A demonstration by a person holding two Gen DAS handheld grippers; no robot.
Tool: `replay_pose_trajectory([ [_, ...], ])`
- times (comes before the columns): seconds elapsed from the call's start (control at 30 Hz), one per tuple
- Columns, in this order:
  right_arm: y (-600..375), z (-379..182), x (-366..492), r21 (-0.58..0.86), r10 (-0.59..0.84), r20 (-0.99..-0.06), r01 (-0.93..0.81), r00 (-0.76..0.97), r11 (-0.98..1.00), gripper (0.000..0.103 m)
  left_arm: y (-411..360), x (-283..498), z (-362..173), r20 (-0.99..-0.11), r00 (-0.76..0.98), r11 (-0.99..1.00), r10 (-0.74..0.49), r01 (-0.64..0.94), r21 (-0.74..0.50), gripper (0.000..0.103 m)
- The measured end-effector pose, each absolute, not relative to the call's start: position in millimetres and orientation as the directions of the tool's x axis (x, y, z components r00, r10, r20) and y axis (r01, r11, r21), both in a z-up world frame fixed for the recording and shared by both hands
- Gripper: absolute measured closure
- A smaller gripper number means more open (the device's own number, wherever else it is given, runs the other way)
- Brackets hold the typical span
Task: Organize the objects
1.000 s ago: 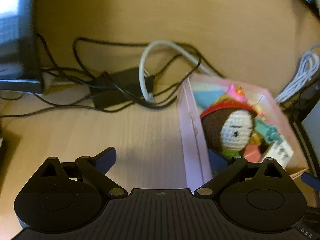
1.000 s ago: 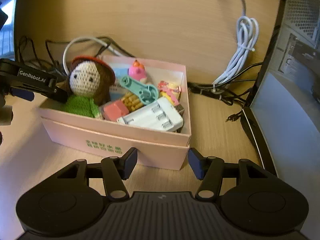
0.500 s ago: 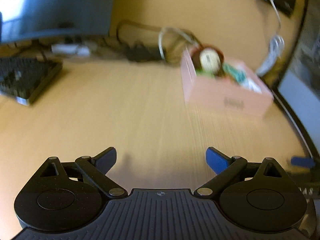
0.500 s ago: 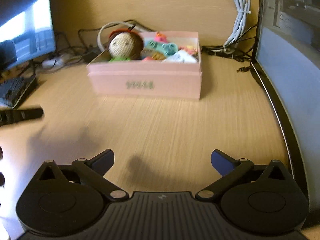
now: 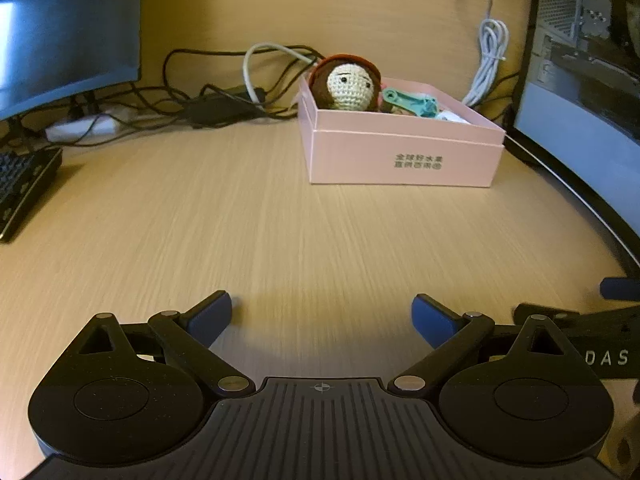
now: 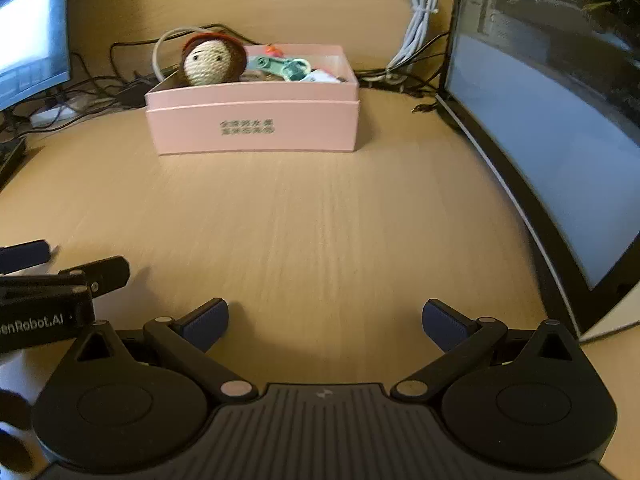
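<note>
A pink box stands at the far side of the wooden desk. In it sit a crocheted doll, a teal plastic piece and other small items, mostly hidden by the box wall. My left gripper is open and empty, low over the bare desk well in front of the box. My right gripper is open and empty too, beside the left one, whose body shows in the right wrist view.
A curved monitor lines the right side. A second monitor and a keyboard are at the left. Black cables and a power brick lie behind the box. A coiled white cable hangs on the wall.
Both grippers have pulled back from the pink box toward the desk's near side. The right gripper's jaws have opened wider. The box and its contents stay in place.
</note>
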State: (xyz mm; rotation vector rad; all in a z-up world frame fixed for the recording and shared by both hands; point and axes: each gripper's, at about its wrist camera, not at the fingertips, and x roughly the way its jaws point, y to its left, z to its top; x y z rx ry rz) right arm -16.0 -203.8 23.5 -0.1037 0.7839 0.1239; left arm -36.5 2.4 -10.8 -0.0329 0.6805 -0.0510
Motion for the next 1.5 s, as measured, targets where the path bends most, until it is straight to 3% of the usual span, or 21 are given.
replay_pose_trajectory([
  [0.4, -205, 12, 21, 0.004, 0.139, -0.641, -0.178, 0.755, 0.984, 0.0, -2, -18, -13, -0.632, 0.775, 1.0, 0.022, -0.022, 0.008, 0.003],
  [1.5, -207, 11, 23, 0.007, 0.151, -0.64, -0.191, 0.753, 0.982, 0.0, 0, -13, -14, -0.634, 0.773, 1.0, 0.026, -0.026, 0.009, 0.003],
])
